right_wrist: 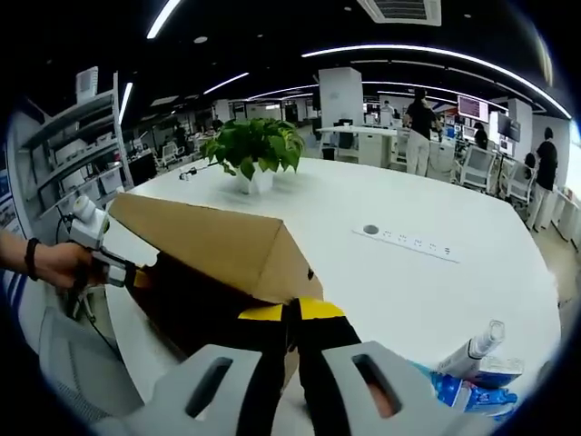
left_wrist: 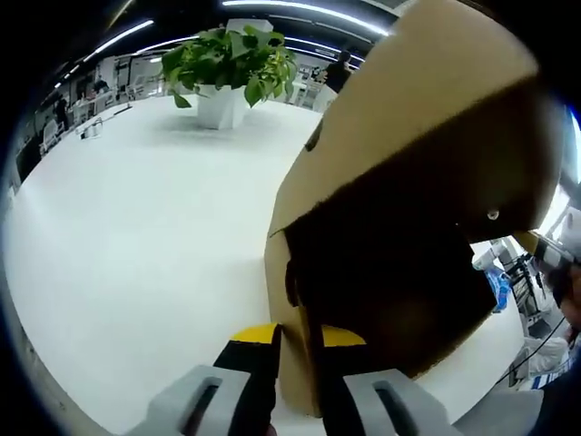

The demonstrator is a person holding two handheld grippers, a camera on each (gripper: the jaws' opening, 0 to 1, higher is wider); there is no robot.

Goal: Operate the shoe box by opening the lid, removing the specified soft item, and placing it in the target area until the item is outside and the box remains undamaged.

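Observation:
The brown cardboard shoe box (left_wrist: pixel 408 136) stands on the white table (left_wrist: pixel 136 227) with its lid tilted up over a dark inside; I cannot make out any contents. My left gripper (left_wrist: pixel 300 338) is shut on a thin upright cardboard edge of the box. Seen in the right gripper view, the box (right_wrist: pixel 209 241) slopes like a tent. My right gripper (right_wrist: pixel 292 313) is shut on its near cardboard edge. The left gripper (right_wrist: pixel 136 275), held by a hand (right_wrist: pixel 59 263), grips the box's far end. The right gripper (left_wrist: pixel 545 247) appears at the box's right.
A potted green plant (left_wrist: pixel 227 68) (right_wrist: pixel 254 150) stands further back on the table. A socket strip (right_wrist: pixel 404 241) lies in the tabletop (right_wrist: pixel 381 200). A white bottle (right_wrist: pixel 472 350) and a blue packet (right_wrist: pixel 472 391) lie near the right gripper. Shelves, desks and people are around.

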